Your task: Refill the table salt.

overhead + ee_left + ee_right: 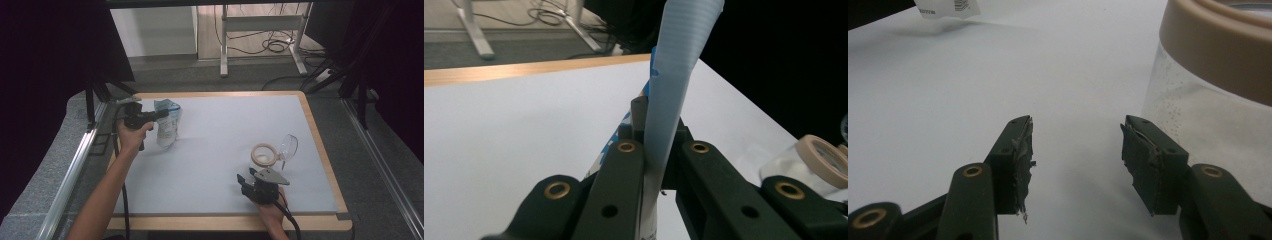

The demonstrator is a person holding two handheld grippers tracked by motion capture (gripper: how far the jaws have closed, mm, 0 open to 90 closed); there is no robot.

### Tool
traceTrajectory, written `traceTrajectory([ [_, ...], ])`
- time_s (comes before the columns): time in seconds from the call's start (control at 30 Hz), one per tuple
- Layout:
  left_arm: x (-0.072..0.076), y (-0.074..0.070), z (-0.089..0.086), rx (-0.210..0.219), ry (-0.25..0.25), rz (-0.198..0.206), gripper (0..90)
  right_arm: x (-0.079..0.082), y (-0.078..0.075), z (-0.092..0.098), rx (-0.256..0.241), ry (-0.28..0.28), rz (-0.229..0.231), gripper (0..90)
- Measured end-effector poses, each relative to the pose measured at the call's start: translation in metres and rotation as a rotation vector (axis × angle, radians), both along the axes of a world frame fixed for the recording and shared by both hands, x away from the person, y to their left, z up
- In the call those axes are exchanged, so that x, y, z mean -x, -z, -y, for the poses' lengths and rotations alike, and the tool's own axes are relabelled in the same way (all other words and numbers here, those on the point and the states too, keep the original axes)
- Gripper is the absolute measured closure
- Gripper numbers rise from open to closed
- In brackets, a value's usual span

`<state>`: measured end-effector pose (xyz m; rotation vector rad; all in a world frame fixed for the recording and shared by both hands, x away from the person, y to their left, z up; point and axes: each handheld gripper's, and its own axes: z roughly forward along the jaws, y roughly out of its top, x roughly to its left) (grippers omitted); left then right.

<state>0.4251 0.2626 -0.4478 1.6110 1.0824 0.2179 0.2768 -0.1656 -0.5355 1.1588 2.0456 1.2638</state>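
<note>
A blue-and-white plastic pouch (167, 125) stands at the back left of the white table top (220, 125). My left gripper (161, 115) is shut on its upper edge. In the left gripper view the pouch (676, 70) rises as a thin strip between the closed jaws of the left gripper (656, 137). A clear glass jar with a beige rim (264, 154) stands at the front right. My right gripper (246, 179) rests just in front of it, open and holding nothing. The right gripper (1075, 145) has the jar (1218, 100) close on its right and the pouch's bottom (945, 7) far off.
A clear glass lid (288, 146) leans beside the jar on its right. The table has a wooden border (320, 145). Metal rails (75, 170) run along both sides. A desk frame with cables (260, 35) stands on the floor behind.
</note>
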Motion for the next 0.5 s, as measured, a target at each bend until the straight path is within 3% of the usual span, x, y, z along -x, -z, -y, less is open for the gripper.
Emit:
traceTrajectory([
  [0.4,0.008,0.009,-0.027,0.001,-0.096,0.034,90.0,-0.001,0.0,0.0,-0.002,0.001,-0.001,46.6],
  [0.5,0.008,0.015,-0.03,-0.004,-0.111,0.022,90.0,-0.001,0.0,0.0,-0.002,0.0,-0.002,46.6],
])
